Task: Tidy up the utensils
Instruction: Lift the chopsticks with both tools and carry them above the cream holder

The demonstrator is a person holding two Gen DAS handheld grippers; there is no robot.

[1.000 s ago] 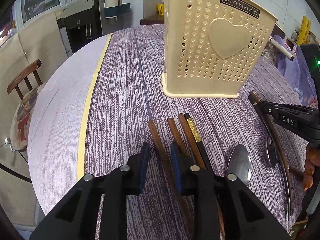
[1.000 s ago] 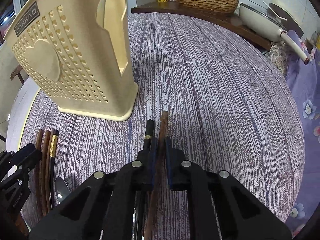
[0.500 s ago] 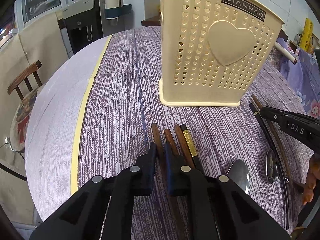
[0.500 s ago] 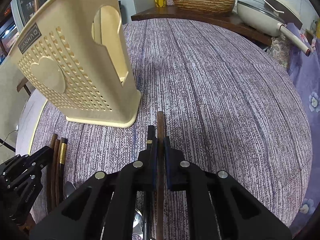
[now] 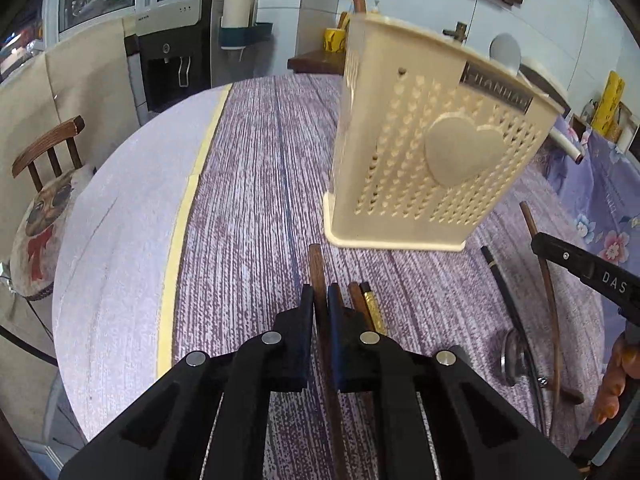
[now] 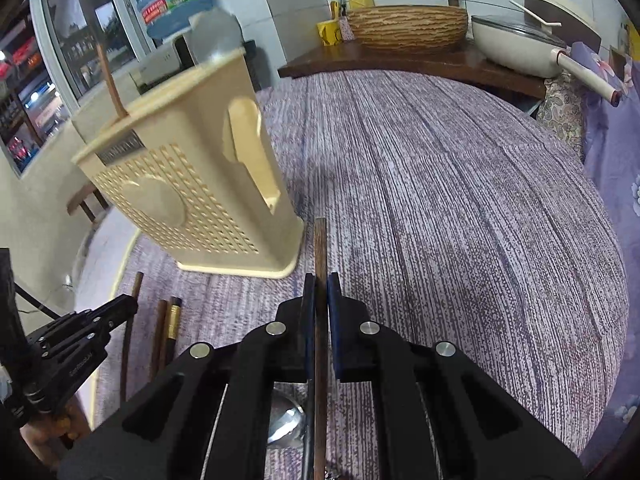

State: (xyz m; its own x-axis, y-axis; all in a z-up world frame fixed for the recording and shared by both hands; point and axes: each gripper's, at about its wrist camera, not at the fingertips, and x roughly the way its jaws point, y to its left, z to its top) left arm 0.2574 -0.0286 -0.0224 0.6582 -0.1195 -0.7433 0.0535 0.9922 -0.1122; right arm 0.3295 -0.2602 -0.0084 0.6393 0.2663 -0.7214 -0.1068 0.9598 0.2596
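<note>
My left gripper [image 5: 321,294] is shut on a brown wooden chopstick [image 5: 316,264] whose tip points at the cream utensil holder [image 5: 432,152]. Beside it on the table lie another brown chopstick [image 5: 354,296] and a black one with a gold band [image 5: 372,308]. My right gripper [image 6: 320,282] is shut on a second brown chopstick [image 6: 320,240], raised above the table near the utensil holder's [image 6: 188,184] open side. Under it lie a spoon [image 6: 284,420] and a black chopstick [image 5: 500,280]. One chopstick [image 6: 108,80] stands in the holder.
The round table has a purple cloth [image 6: 460,200] with a yellow tape strip [image 5: 180,220]. A wooden chair [image 5: 44,160] stands at its left. Behind are a water dispenser [image 5: 172,56], a woven basket [image 6: 408,26] and a white pan [image 6: 516,44].
My left gripper has closed on the leftmost brown chopstick. My right gripper has risen with its chopstick, away from the black one on the table. Both views tilted up.
</note>
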